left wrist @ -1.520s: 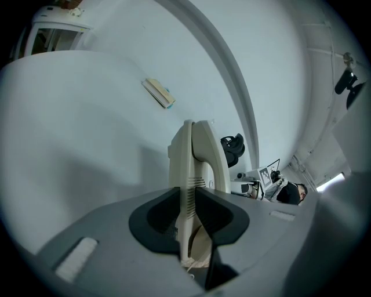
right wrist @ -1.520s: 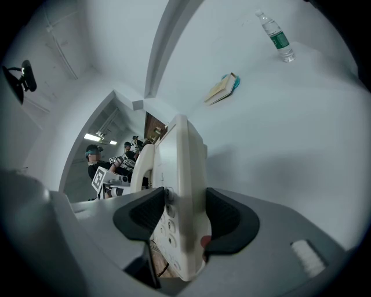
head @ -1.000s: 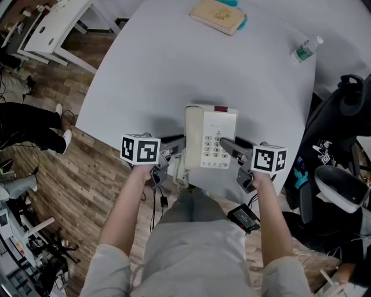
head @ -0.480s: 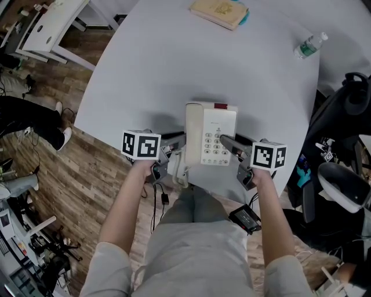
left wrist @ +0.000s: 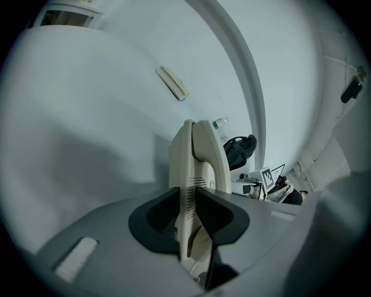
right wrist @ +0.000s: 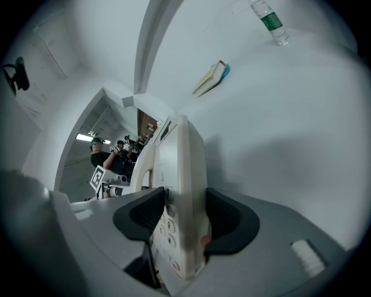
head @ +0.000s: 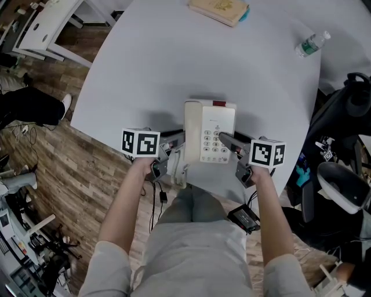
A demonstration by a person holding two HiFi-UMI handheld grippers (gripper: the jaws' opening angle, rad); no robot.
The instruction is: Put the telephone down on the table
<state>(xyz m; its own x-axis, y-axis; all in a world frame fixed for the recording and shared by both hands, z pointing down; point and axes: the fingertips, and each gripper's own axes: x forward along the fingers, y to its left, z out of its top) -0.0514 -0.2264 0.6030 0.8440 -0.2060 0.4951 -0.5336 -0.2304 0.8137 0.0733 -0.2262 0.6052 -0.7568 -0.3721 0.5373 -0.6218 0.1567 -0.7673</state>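
A cream telephone [head: 210,133] with its handset on the left side is held over the near edge of the white table [head: 174,64]. My left gripper [head: 174,152] is shut on the phone's left side, its jaws clamped on the handset [left wrist: 200,156]. My right gripper [head: 227,144] is shut on the phone's right edge, jaws pressing the keypad face and underside of the telephone [right wrist: 177,191]. Whether the base touches the tabletop I cannot tell.
A tan book [head: 219,11] lies at the table's far edge and a plastic water bottle [head: 311,44] lies at the far right. A black office chair [head: 342,116] stands right of the table. Wood floor shows on the left, with a person's legs there.
The telephone and both grippers have shifted very slightly forward over the table; the grip on it is unchanged.
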